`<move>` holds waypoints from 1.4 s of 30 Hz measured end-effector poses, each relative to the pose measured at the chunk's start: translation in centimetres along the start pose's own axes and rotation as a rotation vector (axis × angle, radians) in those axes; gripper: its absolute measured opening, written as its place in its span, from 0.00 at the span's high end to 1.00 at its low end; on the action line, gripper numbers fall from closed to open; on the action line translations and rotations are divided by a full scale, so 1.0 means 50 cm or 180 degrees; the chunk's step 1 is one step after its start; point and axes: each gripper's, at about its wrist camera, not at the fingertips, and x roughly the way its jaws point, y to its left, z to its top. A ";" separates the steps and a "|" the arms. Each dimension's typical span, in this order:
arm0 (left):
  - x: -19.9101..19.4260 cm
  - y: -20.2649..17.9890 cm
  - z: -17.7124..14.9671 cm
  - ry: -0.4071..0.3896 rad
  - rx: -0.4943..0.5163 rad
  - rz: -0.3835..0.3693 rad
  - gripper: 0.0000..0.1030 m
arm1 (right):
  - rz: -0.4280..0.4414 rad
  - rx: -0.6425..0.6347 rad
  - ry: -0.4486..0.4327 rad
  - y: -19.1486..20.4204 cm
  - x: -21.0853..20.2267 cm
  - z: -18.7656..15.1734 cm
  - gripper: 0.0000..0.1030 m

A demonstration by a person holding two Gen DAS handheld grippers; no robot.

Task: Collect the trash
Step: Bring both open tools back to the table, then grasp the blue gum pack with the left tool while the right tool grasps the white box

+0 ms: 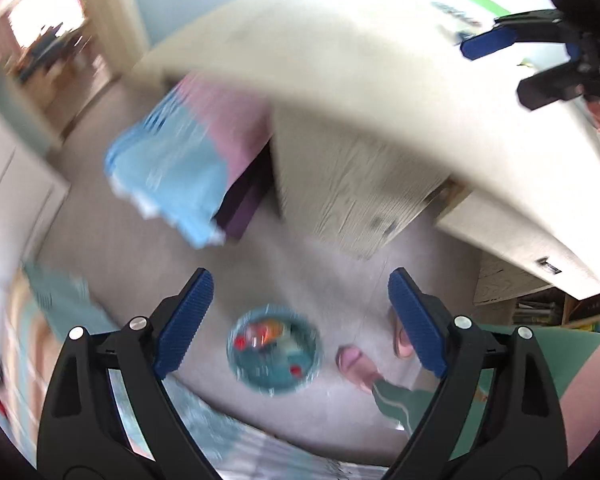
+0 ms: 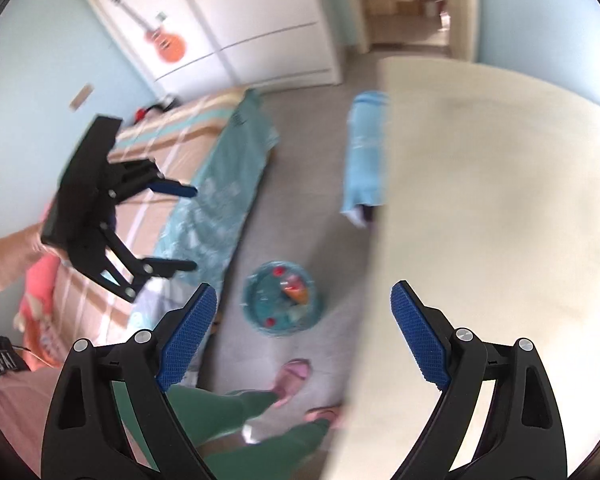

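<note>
Both views blurred; fine detail lost.

Left gripper (image 1: 300, 316): fingers (image 1: 186, 320) spread wide, nothing between the pads, pointing steeply down toward the floor (image 1: 332, 264). Also seen from the right wrist view (image 2: 192, 228), held out over the bed (image 2: 172, 208) by a hand (image 2: 8, 260), fingers likewise apart and empty.

Right gripper (image 2: 304, 332): fingers (image 2: 188, 332) wide apart, empty, aimed down at the floor (image 2: 300, 184). Seen at the upper right edge of the left wrist view (image 1: 496, 66), over the table (image 1: 380, 68), fingers apart.

Trash bin (image 1: 275, 350): round, lined with a bluish bag, standing on the grey floor, well below both grippers. Contents: mixed coloured scraps, red and orange among them; individual pieces not identifiable. From the right wrist view, bin (image 2: 282, 302) located between the bed edge and the pale table top (image 2: 500, 200), just beside the bed's teal cover.

Person: green trouser legs (image 2: 228, 412) and pink slippers (image 2: 294, 376) on the floor near the bin.

Other: light blue cloth (image 1: 168, 176) hanging over a chair-like object beside the table; white wardrobe (image 2: 228, 24) with a guitar sticker (image 2: 164, 40) at the far wall.
</note>
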 end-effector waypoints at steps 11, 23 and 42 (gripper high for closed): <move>0.077 -0.293 0.360 -0.0382 0.0957 -0.0475 0.15 | -0.0631 0.0272 -0.0209 -0.272 -0.272 -0.191 0.14; 0.240 -0.554 0.618 -0.0258 0.1681 -0.0707 0.15 | -0.0976 0.0546 -0.0243 -0.558 -0.420 -0.339 0.14; 0.473 -0.685 0.766 0.0178 0.2162 -0.0810 0.15 | -0.0910 0.0516 -0.0065 -0.824 -0.337 -0.388 0.14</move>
